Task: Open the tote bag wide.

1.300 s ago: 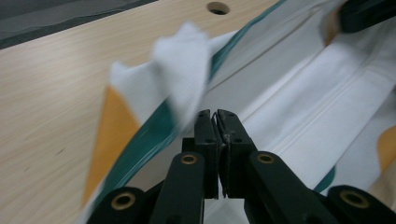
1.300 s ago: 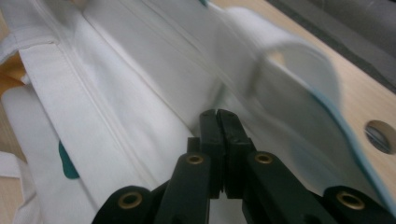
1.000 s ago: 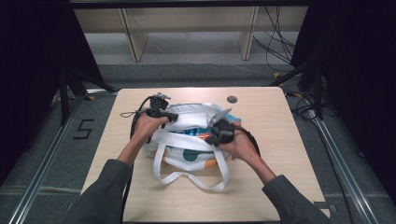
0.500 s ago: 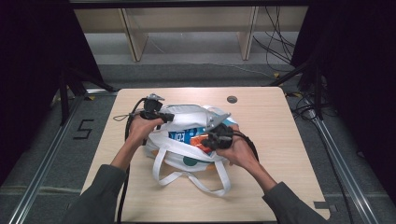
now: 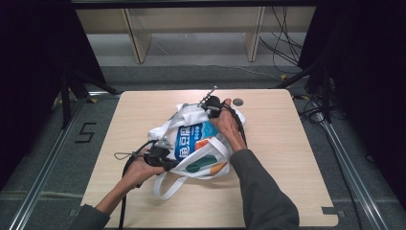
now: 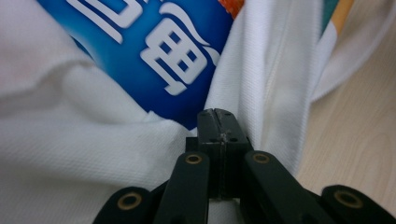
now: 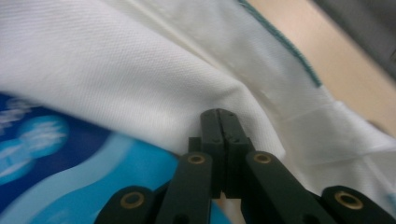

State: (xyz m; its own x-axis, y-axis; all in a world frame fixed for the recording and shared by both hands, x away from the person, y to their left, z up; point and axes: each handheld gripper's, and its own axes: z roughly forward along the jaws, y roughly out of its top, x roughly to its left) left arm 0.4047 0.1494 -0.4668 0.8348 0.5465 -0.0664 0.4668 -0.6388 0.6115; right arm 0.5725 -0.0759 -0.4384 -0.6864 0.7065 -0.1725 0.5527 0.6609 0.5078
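A white cloth tote bag (image 5: 201, 143) lies crumpled at the centre of the high view, its mouth pulled open along a diagonal from lower left to upper right. Inside it shows a blue packet (image 5: 191, 139) with white lettering. The bag's white handle loops (image 5: 165, 184) trail toward the lower edge, flat on the desk (image 5: 287, 167).

**Two grippers at opposite edges of a white bag**

A white tote bag (image 5: 198, 143) lies near the middle of the wooden table (image 5: 287, 182), with a blue packet (image 5: 191, 136) showing at its mouth and its white handles (image 5: 165, 187) looped toward the person. The left gripper (image 5: 165, 155) sits at the bag's near-left edge, the right gripper (image 5: 210, 105) at its far edge. Both are against the cloth. A small dark disc (image 5: 238, 101) rests on the table just beyond the right gripper. Grey sleeves enter from the bottom.
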